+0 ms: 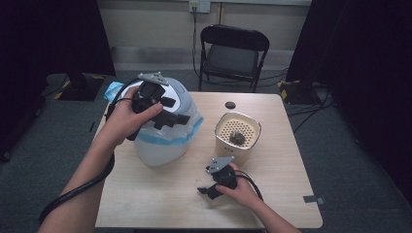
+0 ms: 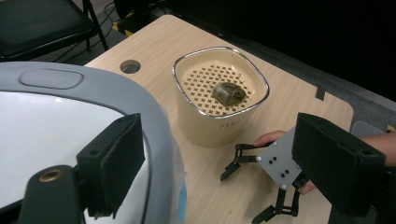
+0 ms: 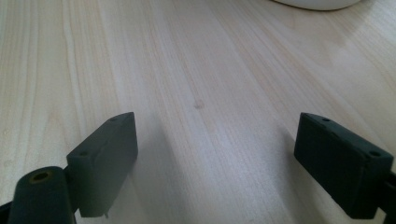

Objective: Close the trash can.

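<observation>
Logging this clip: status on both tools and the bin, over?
Left tool open over white bin, gripping nothing. Right tool open, low over table. Beige pot beside the bin, clear of both.

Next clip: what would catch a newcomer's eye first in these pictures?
First, the large white bin with a grey lid and blue-edged plastic liner at the table's left, with the left gripper open above its lid. Next, the cream square container with a perforated insert at centre-right, a small crumpled brownish lump lying on that insert. The right gripper rests open on the pale wooden table near the front edge.
</observation>
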`<state>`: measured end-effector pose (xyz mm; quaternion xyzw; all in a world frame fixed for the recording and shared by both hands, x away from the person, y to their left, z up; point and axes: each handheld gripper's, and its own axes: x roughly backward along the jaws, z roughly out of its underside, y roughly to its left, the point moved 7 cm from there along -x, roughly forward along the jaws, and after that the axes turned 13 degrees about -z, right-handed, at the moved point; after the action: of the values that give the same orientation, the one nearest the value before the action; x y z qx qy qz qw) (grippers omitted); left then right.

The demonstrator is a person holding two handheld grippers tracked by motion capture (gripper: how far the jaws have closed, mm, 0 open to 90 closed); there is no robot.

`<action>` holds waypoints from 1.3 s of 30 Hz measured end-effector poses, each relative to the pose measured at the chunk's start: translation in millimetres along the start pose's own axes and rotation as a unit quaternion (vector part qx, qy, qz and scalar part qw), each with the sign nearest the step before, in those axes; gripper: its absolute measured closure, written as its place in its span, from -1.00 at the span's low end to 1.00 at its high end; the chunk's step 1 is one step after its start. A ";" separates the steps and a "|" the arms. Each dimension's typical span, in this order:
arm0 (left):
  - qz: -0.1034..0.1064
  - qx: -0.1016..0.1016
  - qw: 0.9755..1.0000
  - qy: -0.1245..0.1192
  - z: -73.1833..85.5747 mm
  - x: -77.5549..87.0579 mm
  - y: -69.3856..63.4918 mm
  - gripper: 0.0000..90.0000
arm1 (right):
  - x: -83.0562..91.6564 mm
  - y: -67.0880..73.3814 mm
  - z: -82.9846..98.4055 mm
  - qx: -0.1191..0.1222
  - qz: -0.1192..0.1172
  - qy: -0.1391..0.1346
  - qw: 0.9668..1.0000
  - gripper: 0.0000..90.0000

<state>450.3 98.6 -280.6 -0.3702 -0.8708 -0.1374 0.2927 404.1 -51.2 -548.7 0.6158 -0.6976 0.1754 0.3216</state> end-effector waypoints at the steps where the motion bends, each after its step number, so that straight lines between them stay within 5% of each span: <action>1: 0.003 0.001 1.000 -0.002 0.4 -0.9 -1.8 -0.63 | 0.1 0.1 0.0 -0.001 0.000 0.000 1.000 -0.71; 18: 0.054 -0.024 0.998 -0.018 23.7 -18.8 -45.5 -0.63 | 0.1 0.1 0.1 0.000 -0.001 0.000 1.000 -0.71; 39: 0.083 -0.026 0.996 0.021 116.2 -52.9 -60.5 -0.63 | -0.1 -0.2 -0.1 0.000 0.001 -0.001 1.000 -0.71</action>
<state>388.3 80.2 -406.2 -0.4459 -0.8269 -0.1431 0.3113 404.3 -51.1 -548.8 0.6150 -0.6986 0.1757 0.3208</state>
